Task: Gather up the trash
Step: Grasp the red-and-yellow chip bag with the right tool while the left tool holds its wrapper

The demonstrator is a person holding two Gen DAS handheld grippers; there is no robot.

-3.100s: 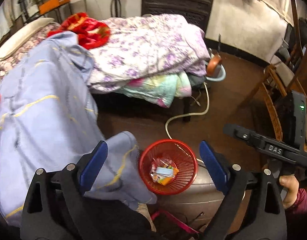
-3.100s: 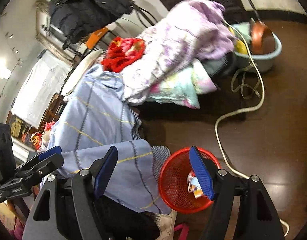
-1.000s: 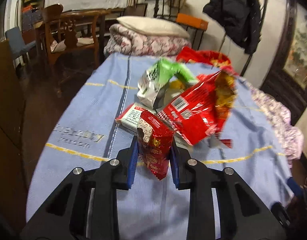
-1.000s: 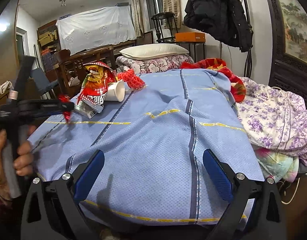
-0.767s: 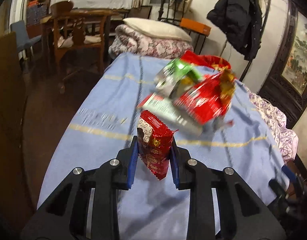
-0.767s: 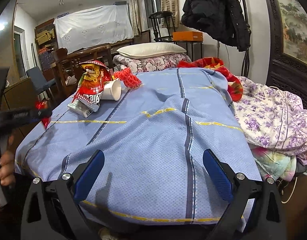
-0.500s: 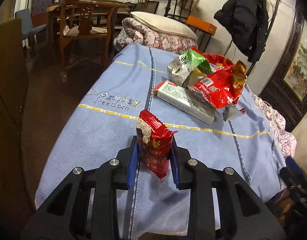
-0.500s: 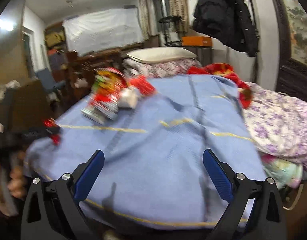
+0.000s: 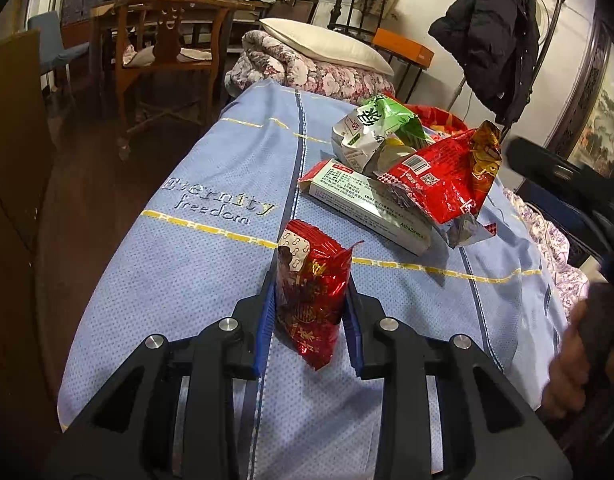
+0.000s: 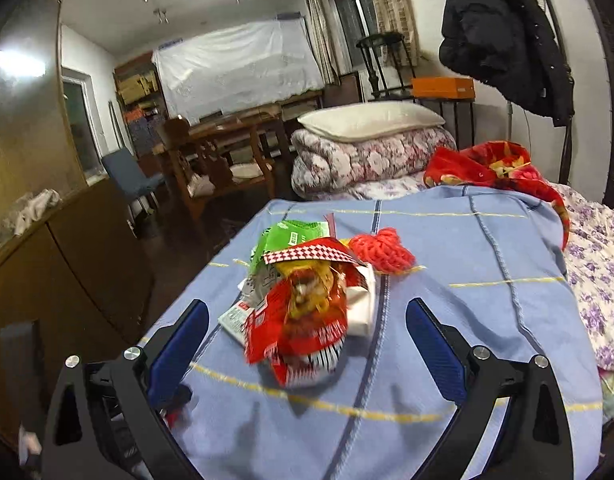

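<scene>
The small red snack wrapper stands upright between the blue pads of the left gripper, which grasps it just above the near end of the blue bedspread; the jaws have just been easing open a little, yet the pads still press its sides. Beyond it to the right, the rest of the trash lies in a heap on the bedspread: a white medicine box, a large red snack bag resting on it, a green-and-silver bag behind, and, in the right wrist view, a red mesh net and a white cup partly hidden by the bag. The right gripper hangs wide open and empty over the near side of that heap, framing the large red bag. No bin shows in either view. By my reading, one piece is in hand but not yet binned, and the whole heap remains to be collected.
</scene>
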